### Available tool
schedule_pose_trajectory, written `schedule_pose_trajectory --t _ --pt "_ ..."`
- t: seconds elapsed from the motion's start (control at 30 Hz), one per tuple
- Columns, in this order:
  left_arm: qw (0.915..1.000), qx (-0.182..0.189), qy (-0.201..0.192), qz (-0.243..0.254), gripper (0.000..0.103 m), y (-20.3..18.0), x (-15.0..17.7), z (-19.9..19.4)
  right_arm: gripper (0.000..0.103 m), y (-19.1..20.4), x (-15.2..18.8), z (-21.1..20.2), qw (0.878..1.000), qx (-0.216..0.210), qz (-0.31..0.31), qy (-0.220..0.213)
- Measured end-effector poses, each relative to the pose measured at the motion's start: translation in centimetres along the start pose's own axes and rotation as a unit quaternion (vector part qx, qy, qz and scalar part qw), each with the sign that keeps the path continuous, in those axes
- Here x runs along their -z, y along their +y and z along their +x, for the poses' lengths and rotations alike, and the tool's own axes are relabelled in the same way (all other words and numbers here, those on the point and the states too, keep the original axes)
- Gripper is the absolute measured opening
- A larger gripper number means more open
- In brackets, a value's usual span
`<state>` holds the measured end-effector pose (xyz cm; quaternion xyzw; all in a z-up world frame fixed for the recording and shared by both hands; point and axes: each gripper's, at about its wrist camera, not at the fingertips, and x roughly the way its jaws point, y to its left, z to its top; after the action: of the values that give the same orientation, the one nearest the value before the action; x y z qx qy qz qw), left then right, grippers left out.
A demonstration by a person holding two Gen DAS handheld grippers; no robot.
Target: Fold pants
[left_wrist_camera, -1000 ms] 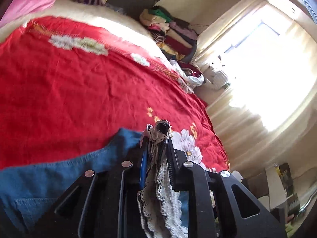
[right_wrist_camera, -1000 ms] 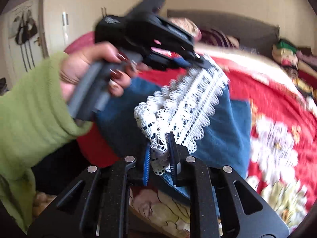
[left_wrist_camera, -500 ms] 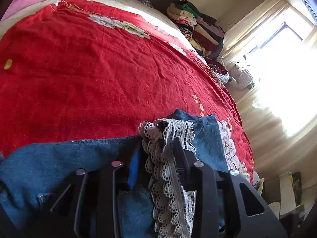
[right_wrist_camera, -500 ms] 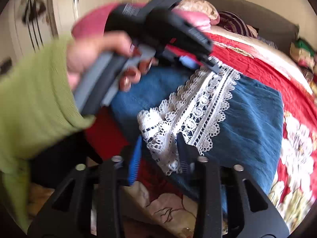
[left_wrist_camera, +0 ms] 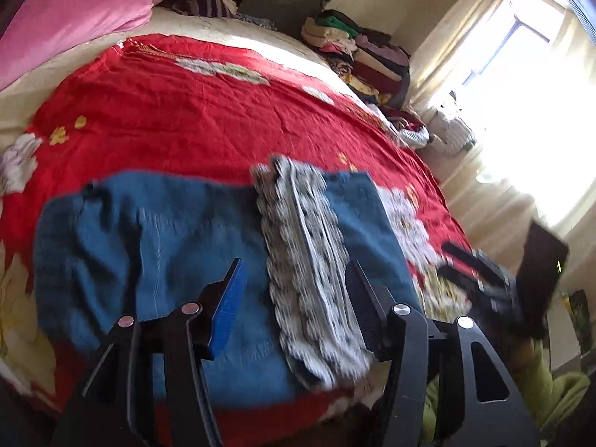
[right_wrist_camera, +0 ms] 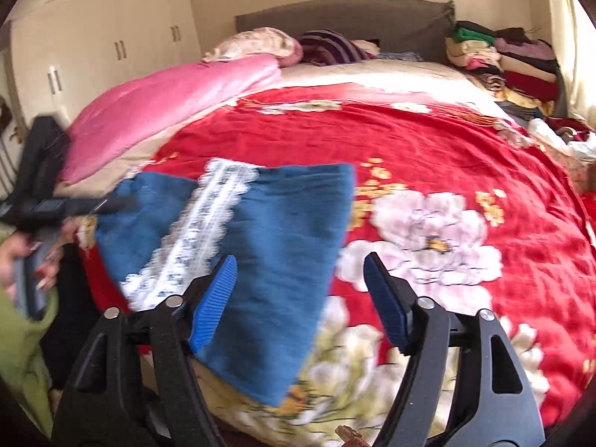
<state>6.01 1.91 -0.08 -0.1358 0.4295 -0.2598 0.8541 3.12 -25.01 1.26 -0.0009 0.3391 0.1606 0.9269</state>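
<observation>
The blue denim pants (left_wrist_camera: 178, 246) lie folded on the red flowered bedspread (left_wrist_camera: 193, 111), a white lace band (left_wrist_camera: 301, 246) running across them. My left gripper (left_wrist_camera: 294, 290) hovers just short of the lace; its jaws are opening and nothing is pressed between the pads. In the right wrist view the pants (right_wrist_camera: 283, 246) and lace band (right_wrist_camera: 208, 223) lie near the bed's front left corner. My right gripper (right_wrist_camera: 298, 283) hangs above the pants' right edge, its jaws opening and empty. Each gripper shows in the other's view: the right gripper (left_wrist_camera: 480, 279), the left gripper (right_wrist_camera: 56, 201).
A pink quilt (right_wrist_camera: 167, 104) and pillows lie at the head of the bed. Folded clothes (right_wrist_camera: 503, 63) are stacked at the far right corner. A cream wardrobe (right_wrist_camera: 93, 44) stands left, a bright window (left_wrist_camera: 521, 74) right. A green sleeve (right_wrist_camera: 22, 335) shows at lower left.
Both grippers held the lace hem, then opened and let it go. They have drawn back and apart, and the pants now lie flat on the bed.
</observation>
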Motion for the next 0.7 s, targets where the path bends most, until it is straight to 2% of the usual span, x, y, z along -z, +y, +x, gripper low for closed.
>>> schedule_pose_trajectory --t 0.17,0.37,0.53,0.57,0.63,0.67,0.7 --pt "0.9993 0.013 0.031 0.018 0.054 -2.2 3.6 -0.2 0.069 -1.1 0.6 1.0 1.0 0.013 -0.009 0.014" --pt "0.9908 -0.023 0.059 0.119 0.05 -6.5 5.4 1.3 0.069 -0.2 1.5 1.6 1.0 -0.013 -0.004 0.018" --pt "0.9769 -0.07 0.069 0.19 0.046 -7.7 5.9 2.3 0.069 1.3 1.7 2.1 0.998 -0.042 -0.027 0.029" --pt "0.9735 -0.077 0.073 0.203 0.042 -7.9 6.0 2.6 0.069 1.8 1.6 2.5 0.997 -0.052 -0.034 0.036" --pt "0.9658 -0.1 0.071 0.229 0.027 -8.4 6.4 3.0 0.069 2.4 1.6 3.2 0.996 -0.061 -0.046 0.045" --pt "0.961 -0.11 0.07 0.244 0.016 -8.5 6.5 3.3 0.069 2.7 1.6 3.7 0.995 -0.063 -0.053 0.051" --pt "0.9595 -0.11 0.07 0.25 0.013 -8.4 6.4 3.5 0.069 3.0 1.8 4.4 0.994 -0.062 -0.06 0.062"
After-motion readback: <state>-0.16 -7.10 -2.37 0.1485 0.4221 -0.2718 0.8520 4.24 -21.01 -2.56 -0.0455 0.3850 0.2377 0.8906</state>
